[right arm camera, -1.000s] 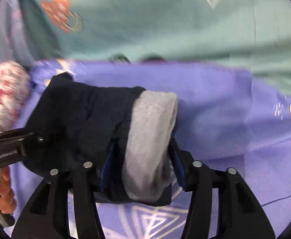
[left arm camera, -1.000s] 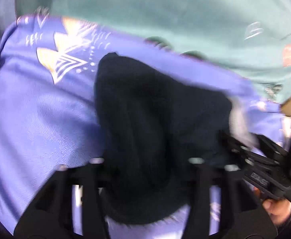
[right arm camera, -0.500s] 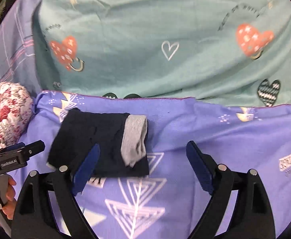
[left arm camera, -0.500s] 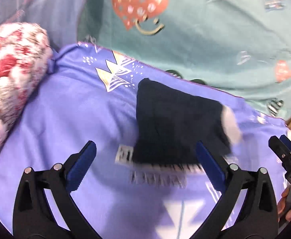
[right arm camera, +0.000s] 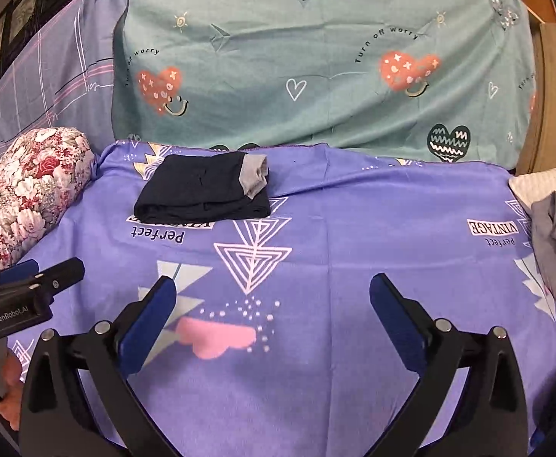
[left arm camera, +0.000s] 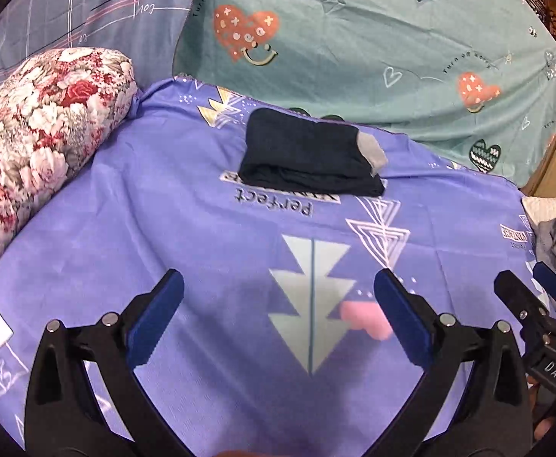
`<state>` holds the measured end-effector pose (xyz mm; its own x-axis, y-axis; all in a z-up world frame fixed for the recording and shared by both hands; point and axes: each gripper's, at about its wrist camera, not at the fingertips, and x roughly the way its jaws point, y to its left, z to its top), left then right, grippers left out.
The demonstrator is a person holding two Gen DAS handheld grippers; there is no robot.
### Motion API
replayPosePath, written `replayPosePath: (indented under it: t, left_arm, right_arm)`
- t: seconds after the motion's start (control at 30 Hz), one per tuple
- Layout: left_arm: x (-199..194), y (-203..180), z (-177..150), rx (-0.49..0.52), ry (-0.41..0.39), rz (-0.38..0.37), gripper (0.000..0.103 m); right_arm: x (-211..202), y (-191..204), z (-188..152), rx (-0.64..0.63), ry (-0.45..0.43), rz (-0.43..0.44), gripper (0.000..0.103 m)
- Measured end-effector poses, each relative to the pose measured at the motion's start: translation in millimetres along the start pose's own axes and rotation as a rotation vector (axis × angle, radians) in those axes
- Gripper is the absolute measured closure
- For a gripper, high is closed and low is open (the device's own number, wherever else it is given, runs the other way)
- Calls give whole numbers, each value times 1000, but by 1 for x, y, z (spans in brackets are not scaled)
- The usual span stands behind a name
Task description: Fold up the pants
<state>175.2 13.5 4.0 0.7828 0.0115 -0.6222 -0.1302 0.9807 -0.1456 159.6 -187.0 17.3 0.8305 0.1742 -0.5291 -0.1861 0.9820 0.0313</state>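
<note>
A purple printed bedsheet (right arm camera: 354, 228) covers the bed. The folded dark navy pants (right arm camera: 201, 190) with a grey waistband lie at its far edge, near a floral bolster (right arm camera: 22, 198). Both grippers — left gripper (left arm camera: 278, 320), right gripper (right arm camera: 272, 318) — hover well short, jaws spread, holding nothing.

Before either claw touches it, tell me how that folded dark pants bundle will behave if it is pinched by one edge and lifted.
The folded dark pants are soft cloth in loose layers, so they would probably sag and unfold. The grey waistband looks thicker and might hold a pinch better. On the smooth purple sheet, a push would likely slide or bunch them rather than roll them.
</note>
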Motion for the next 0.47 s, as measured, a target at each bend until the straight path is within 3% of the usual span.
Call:
replayPosePath:
  t: [0.2,0.47]
  left_arm:
    - [-10,-10,-19,25,-1,30,2]
    - [0,-7,-24,33,-5,80,2]
  right_arm:
    - [-9,0,-22,2,-29,13,1]
    - [2,3,-33,-15,14,12,1]
